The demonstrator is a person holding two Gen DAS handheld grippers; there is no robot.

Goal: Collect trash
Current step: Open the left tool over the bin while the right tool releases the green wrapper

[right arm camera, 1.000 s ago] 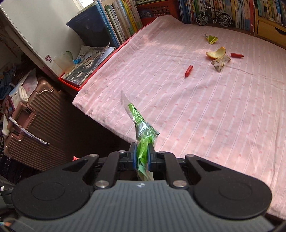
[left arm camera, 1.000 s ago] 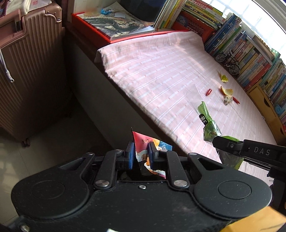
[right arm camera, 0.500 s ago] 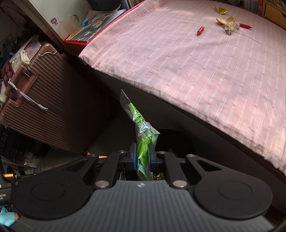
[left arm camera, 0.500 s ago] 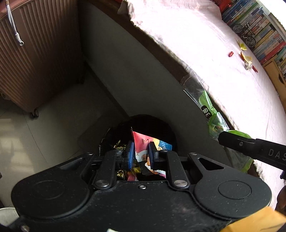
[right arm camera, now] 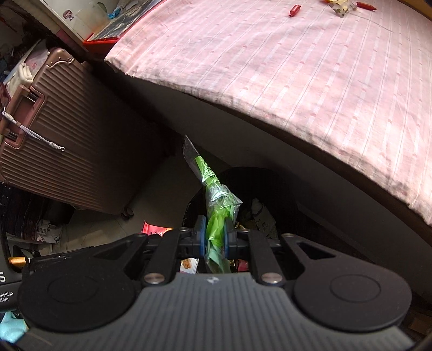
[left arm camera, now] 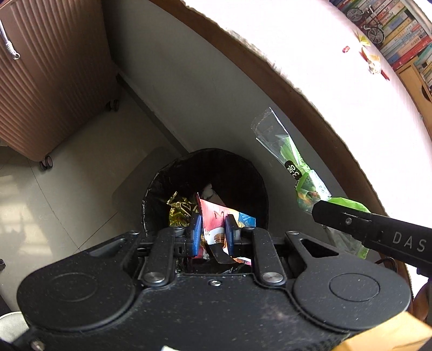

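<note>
Both claws tilted down w/ wrappers over bin (left arm camera: 205, 172).

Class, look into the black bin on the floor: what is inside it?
Inside the black bin lie crumpled gold foil and other wrappers. The left claw and its red wrapper hide the rest; the bottom is unseen.

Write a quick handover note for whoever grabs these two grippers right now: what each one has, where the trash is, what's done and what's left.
Left gripper: shut on a red snack wrapper, held over the open black bin on the floor beside the bed.
Right gripper: shut on a green plastic bag, also above the bin.
Done: both pieces are off the bed; the bin already holds gold foil and other scraps.
Left: drop both pieces in, then fetch what remains on the pink sheet: a red candy, another red one and a crumpled wrapper at the far end.
</note>
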